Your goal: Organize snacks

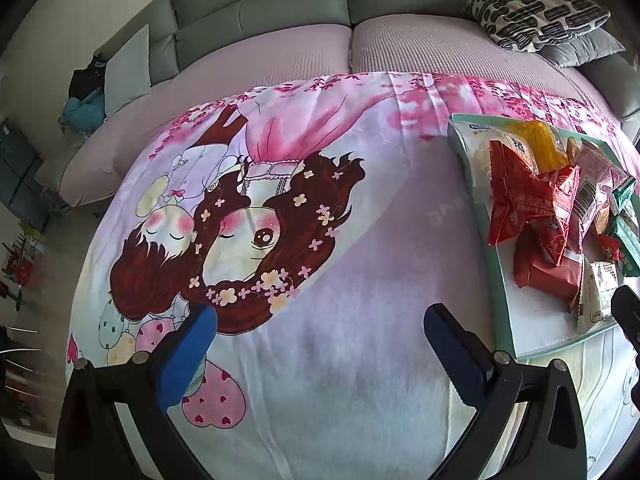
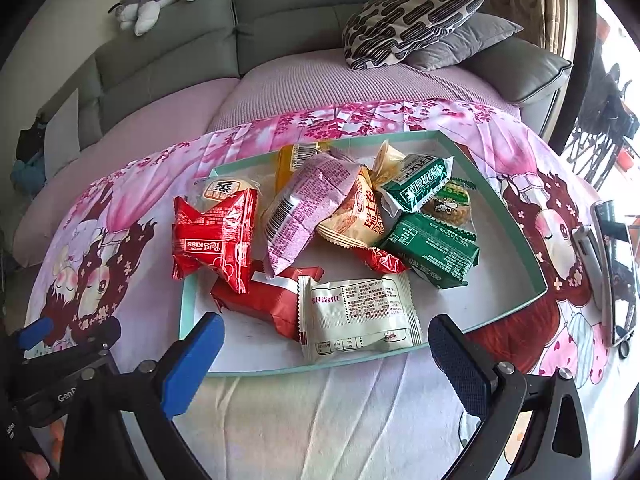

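Nearest the right camera: right gripper (image 2: 326,354), fingers spread wide, pinching nothing, just before the near rim of the tray (image 2: 508,216). Directly ahead, a white snack packet (image 2: 356,312) lying flat at the tray's front edge, touching a red packet (image 2: 264,300) to its left. Behind these, piled together in the tray: a red "KISS" packet (image 2: 214,236), a pink packet (image 2: 304,212), a yellow packet (image 2: 292,160) and two green packets (image 2: 434,248). Left gripper (image 1: 320,344) also spread, holding nothing, above the cartoon-printed cloth (image 1: 320,380) on the table, tray to its right. Beyond, a grey sofa (image 2: 280,12) with patterned cushion (image 2: 408,20). Phone (image 2: 616,264) at the far right.
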